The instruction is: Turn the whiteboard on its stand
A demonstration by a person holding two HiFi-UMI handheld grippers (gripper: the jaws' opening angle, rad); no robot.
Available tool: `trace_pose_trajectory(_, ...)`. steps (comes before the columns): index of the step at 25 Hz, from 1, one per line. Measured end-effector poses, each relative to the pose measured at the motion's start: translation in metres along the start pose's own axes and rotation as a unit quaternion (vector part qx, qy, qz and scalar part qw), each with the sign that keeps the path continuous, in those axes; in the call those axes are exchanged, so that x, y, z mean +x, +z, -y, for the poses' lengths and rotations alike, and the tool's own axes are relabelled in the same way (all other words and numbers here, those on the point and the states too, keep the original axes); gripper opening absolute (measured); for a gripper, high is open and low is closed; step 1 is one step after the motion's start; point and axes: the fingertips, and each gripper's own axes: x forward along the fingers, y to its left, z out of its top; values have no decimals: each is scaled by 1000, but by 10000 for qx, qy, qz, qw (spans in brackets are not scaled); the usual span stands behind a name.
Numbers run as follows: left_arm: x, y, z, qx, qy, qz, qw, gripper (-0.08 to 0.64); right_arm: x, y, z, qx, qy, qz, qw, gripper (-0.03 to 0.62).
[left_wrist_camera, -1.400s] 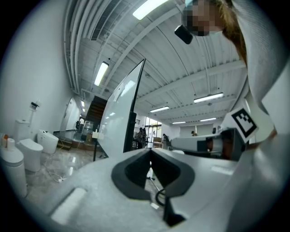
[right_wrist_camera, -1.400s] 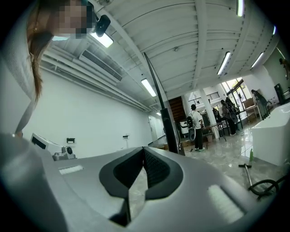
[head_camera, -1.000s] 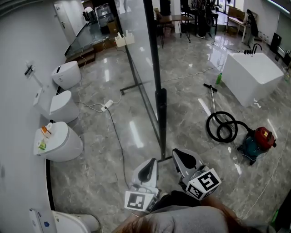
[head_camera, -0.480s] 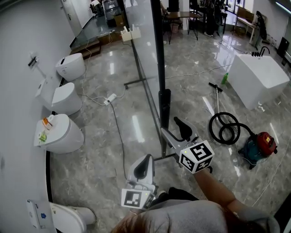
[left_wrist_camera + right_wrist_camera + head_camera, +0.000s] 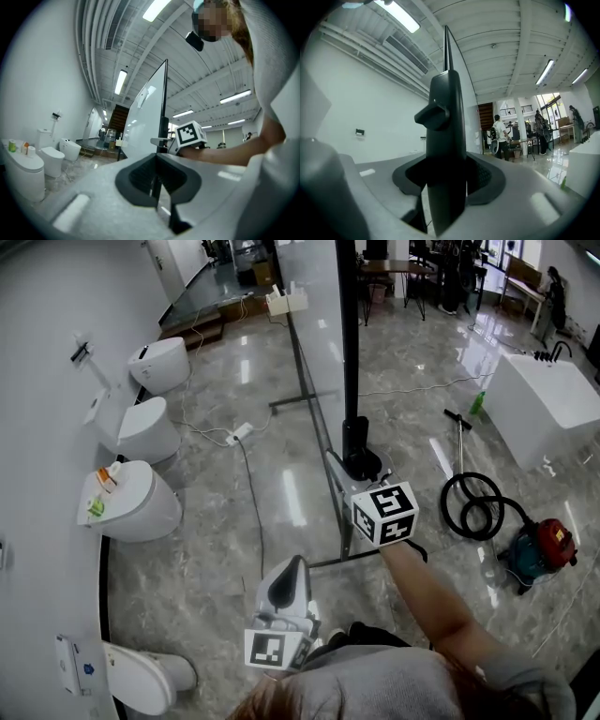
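1. Two grippers are in play. The right gripper (image 5: pixel 359 470) is out ahead on an outstretched forearm (image 5: pixel 433 598), up against the whiteboard's stand. The left gripper (image 5: pixel 292 566) hangs back, close to the person's body and well apart from the stand.
2. The whiteboard (image 5: pixel 314 296) stands upright in the middle of the marble floor (image 5: pixel 225 559). From the head view it's seen almost edge-on, with the pale board face towards the left. One foot bar (image 5: pixel 309 401) of the stand lies flat on the floor further back.
3. In the right gripper view the stand's black post (image 5: pixel 445 140) fills the whole gap between the jaws. The jaws have just been closing and both pads now sit against the post, so it's pinched. A stubby knob (image 5: pixel 433 115) sticks off the post just above the jaws.
4. In the left gripper view the left gripper's jaws are pressed together with nothing between them. They point level towards the board (image 5: pixel 147 122).
5. Other stuff around:
   - A row of white toilets (image 5: pixel 131 507) runs along the left wall.
   - A red and teal vacuum (image 5: pixel 539 549) with a coiled hose (image 5: pixel 473 502) sits on the right.
   - A white tub (image 5: pixel 544 409) is behind the vacuum.
   - A cable with a power strip (image 5: pixel 239 434) trails across the floor.
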Motion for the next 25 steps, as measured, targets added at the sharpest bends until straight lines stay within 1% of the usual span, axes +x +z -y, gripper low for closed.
trace_pose_trajectory(3,-5,-2,-6,78,20,-4,10000,2,4,-3,1,21,-63,174,9998,189)
trace_pose_trajectory(6,-10,-3,-7,101,6,-35,9999,2,4,-2,0,23,-250,292,9993,171)
trace_pose_trajectory(19,-24,-7,-4,-9,-112,-81,9999,2,-12,-2,-3,-28,-471,306,9984,154)
trace_pose_trajectory(23,-25,-5,1,21,-245,-75,9997,2,-22,-2,-4,-28,-469,311,9984,153)
trace_pose_trajectory(25,-28,-5,2,-41,-285,-64,9996,2,-27,-2,-6,-35,-481,317,9983,153)
